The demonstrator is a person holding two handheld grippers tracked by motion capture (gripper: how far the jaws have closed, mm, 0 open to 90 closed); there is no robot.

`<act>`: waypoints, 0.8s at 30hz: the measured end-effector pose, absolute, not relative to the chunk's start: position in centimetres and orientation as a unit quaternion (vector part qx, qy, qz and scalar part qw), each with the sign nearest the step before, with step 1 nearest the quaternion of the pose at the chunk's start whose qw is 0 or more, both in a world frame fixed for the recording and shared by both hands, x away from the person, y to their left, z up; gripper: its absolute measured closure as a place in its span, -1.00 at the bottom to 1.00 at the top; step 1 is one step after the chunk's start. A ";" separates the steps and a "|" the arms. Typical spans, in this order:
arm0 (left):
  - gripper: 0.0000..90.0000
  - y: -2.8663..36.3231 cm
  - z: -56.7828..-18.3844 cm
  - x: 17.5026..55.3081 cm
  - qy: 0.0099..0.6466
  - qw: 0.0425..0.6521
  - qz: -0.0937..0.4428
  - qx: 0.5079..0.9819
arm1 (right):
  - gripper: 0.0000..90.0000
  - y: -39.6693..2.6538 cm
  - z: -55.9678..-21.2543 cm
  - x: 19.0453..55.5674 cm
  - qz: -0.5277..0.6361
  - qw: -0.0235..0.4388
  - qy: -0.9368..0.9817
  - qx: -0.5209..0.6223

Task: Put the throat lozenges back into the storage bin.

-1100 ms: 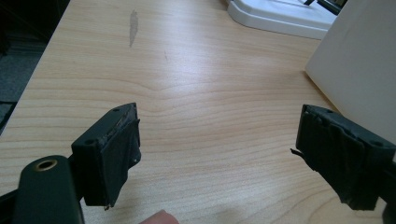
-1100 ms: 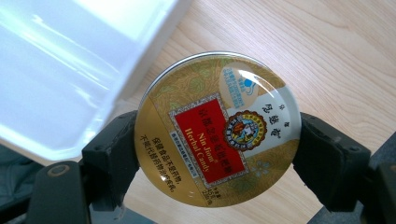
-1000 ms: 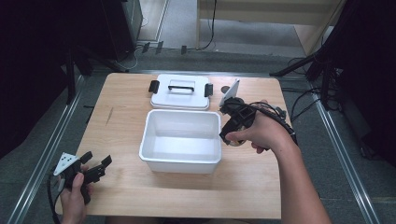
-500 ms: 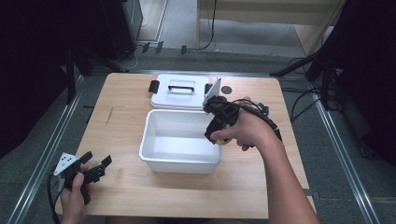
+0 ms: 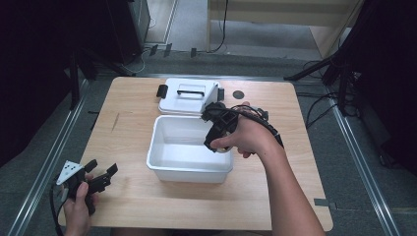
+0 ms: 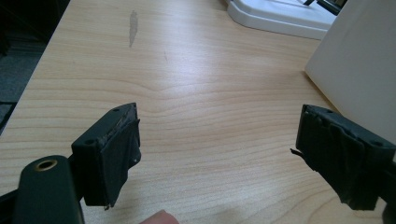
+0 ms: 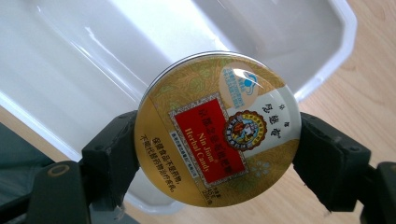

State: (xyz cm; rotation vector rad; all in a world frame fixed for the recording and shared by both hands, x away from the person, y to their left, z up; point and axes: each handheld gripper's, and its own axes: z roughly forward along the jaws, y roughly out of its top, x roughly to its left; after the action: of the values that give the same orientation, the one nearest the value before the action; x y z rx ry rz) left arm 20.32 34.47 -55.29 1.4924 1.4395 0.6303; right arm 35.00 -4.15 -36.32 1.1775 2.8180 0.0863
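1. A light wooden rectangular table (image 5: 137,206) with a pale grain stands in the middle of the room, a dark streak marking its top on the left.
2. A grey floor (image 5: 196,29) surrounds the table and looks brighter at the far side.
3. Silver metal rails (image 5: 44,167) run along the floor at the table's left and right.
4. Black cables (image 5: 319,105) trail over the floor at the right, near black stand legs (image 5: 314,73).
5. A pale wooden piece of furniture (image 5: 275,19) stands at the far side, right of centre.
6. Dark furniture (image 5: 64,39) fills the far left, and the far right corner lies in shadow.
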 end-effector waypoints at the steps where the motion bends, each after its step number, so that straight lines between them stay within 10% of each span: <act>1: -0.68 34.5 -55.3 20.3 0.587 0.468 0.257 0.608 | -0.54 -4.0 -36.4 34.9 0.033 0.046 0.926 0.373; 24: -0.68 34.5 -55.3 20.3 0.586 0.469 0.258 0.608 | -0.54 -3.6 -39.9 34.6 0.059 0.081 0.973 0.210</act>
State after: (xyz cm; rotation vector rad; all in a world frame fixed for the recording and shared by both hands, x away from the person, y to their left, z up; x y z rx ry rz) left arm 20.33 34.45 -55.31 1.4906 1.4376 0.6325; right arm 34.63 -3.62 -39.90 0.6283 2.9077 0.1762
